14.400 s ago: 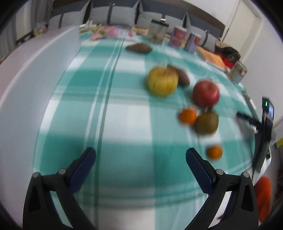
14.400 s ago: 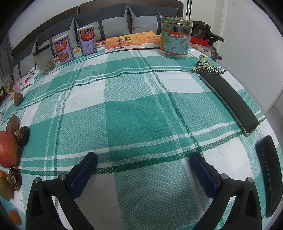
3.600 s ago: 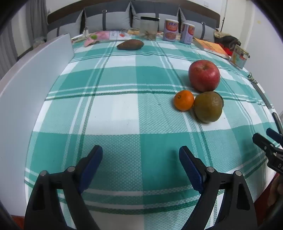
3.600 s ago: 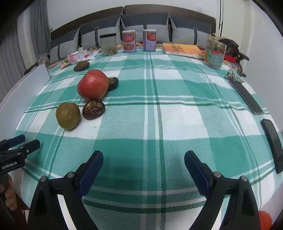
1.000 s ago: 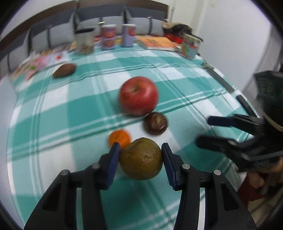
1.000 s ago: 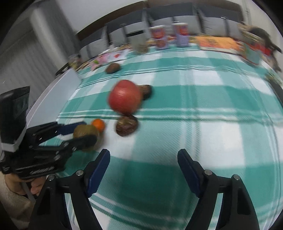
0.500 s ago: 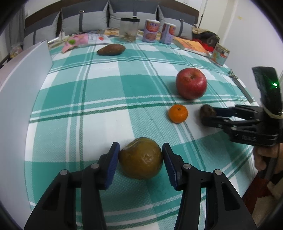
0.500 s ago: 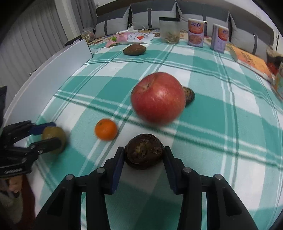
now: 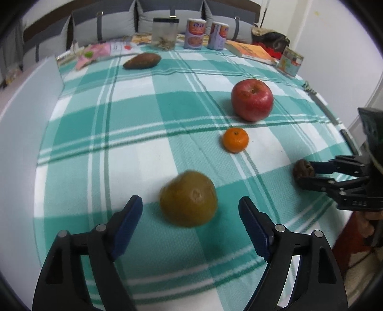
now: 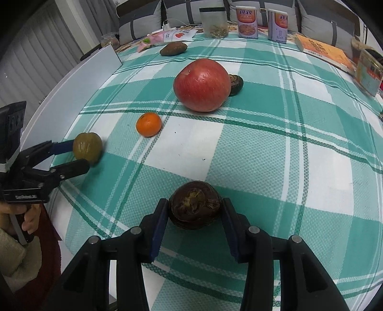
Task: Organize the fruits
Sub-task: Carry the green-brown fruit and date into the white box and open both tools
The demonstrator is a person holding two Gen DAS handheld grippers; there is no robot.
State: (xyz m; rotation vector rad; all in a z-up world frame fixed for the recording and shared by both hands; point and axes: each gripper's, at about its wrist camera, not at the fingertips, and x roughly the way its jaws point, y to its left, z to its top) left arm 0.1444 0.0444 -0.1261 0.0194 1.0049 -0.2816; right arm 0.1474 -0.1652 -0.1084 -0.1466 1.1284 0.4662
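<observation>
Left gripper (image 9: 190,208): jaws opening, clear of the brownish-green fruit (image 9: 188,198) between them, nearer than the apple (image 9: 251,100)
Right gripper (image 10: 194,214): pinching dark round fruit (image 10: 194,207); its puckered end faces up

Green-brown fruit (image 9: 188,202) motion-blurred in left wrist view; type unclear. Second dark brown fruit (image 10: 235,84) largely hidden behind red apple (image 10: 202,85). Can labels (image 10: 247,22) too small to read. Person's hand (image 10: 27,219) cut off at frame edge.
</observation>
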